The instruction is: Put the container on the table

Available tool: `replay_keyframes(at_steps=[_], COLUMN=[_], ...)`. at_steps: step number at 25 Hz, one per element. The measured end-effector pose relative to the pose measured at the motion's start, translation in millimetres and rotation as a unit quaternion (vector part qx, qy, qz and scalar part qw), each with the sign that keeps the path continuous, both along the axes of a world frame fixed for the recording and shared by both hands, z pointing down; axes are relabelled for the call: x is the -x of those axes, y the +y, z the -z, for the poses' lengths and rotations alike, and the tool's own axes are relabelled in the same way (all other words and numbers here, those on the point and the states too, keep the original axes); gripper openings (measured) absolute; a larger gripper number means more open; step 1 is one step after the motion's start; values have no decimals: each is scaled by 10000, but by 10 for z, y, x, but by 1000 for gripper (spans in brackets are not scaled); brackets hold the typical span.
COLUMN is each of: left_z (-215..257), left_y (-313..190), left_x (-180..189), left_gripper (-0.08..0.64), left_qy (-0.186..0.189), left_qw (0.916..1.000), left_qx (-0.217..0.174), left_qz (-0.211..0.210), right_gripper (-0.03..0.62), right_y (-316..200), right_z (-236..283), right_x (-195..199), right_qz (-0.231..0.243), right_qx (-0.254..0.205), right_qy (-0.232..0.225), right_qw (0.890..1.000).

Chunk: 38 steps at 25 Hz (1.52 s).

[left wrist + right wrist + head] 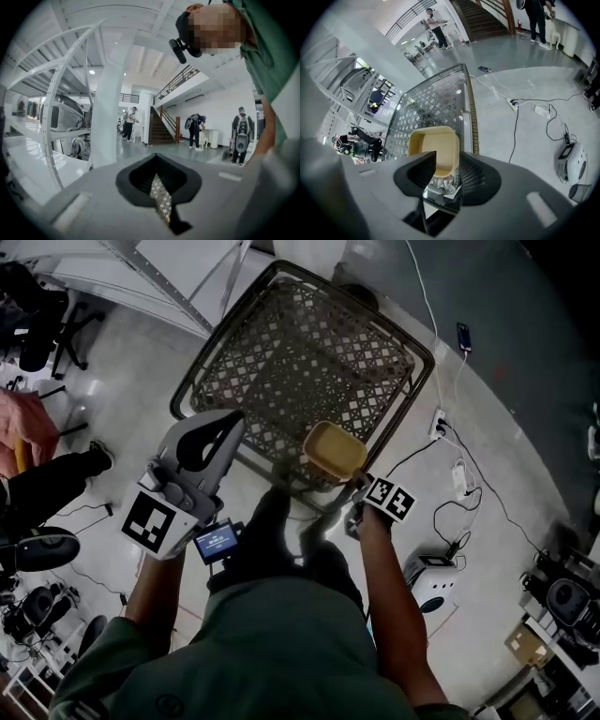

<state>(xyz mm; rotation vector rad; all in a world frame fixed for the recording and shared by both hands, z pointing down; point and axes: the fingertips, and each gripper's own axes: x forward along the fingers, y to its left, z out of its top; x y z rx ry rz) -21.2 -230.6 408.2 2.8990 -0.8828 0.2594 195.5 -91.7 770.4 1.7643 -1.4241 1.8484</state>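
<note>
A tan, open-topped container [334, 451] sits on the lattice table [417, 351] close to its near right edge. My right gripper [353, 480] hovers just at the container's near side. In the right gripper view its jaws stand wide apart, with the near rim of the container [433, 146] between them and the pads clear of it; the table rim [471, 110] runs past on the right. My left gripper [234, 420] is held above the table's near left part, jaws together and nothing in them. In the left gripper view the left gripper [157, 158] points out level into the hall.
Cables and a power strip [441, 424] lie on the floor right of the table, with a phone [464, 335] and a white device [430, 581]. Black chairs [42, 310] stand at the far left. Several people [194, 131] stand by a staircase far off.
</note>
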Motion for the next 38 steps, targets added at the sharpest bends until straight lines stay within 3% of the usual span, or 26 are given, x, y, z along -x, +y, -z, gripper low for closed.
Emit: replay_keyframes(at_steps=[5,7,10,12,16,20,24,28,32,38], left_z=[252,370,546,660,888,1140,1387,1547,1685,1799], left_y=[54,107,179,211,304,426,585,789,990,1236], left_x=[-17,-33,-48,-51,-91,-112,-150,-203,-289,-420], left_gripper=[0,0,0,0,0,0,0,0,0,0], left_qy=[-2,7,20,20,53,90,95,63,51,41], left_qw=[9997,9995,9991,9985,9971,9951,9931,9910,9892,9872], left_qx=[-224,-305,-421,-548,-757,-975,-1164,-1329,-1464,-1593], left_qz=[11,-2,4,32,66,107,119,119,87,26], right_gripper=[147,108,6,6,5,5,5,5,5,5], right_y=[-108,-157,-290,-444,-587,-527,-281,89,433,829], right_z=[427,724,1292,1737,2741,3762,4629,5187,5543,5806], right_x=[-164,-234,-320,-354,-406,-409,-312,-222,-261,-461], right_qz=[-42,-69,-14,153,748,1489,2052,2406,2526,2443], right_qx=[-451,-782,-1515,-2164,-3456,-4515,-5226,-5628,-5850,-5974], right_qy=[112,157,229,252,552,1217,1789,2192,2434,2630], right_qw=[9989,9968,9882,9759,9338,8713,8080,7598,7312,7171])
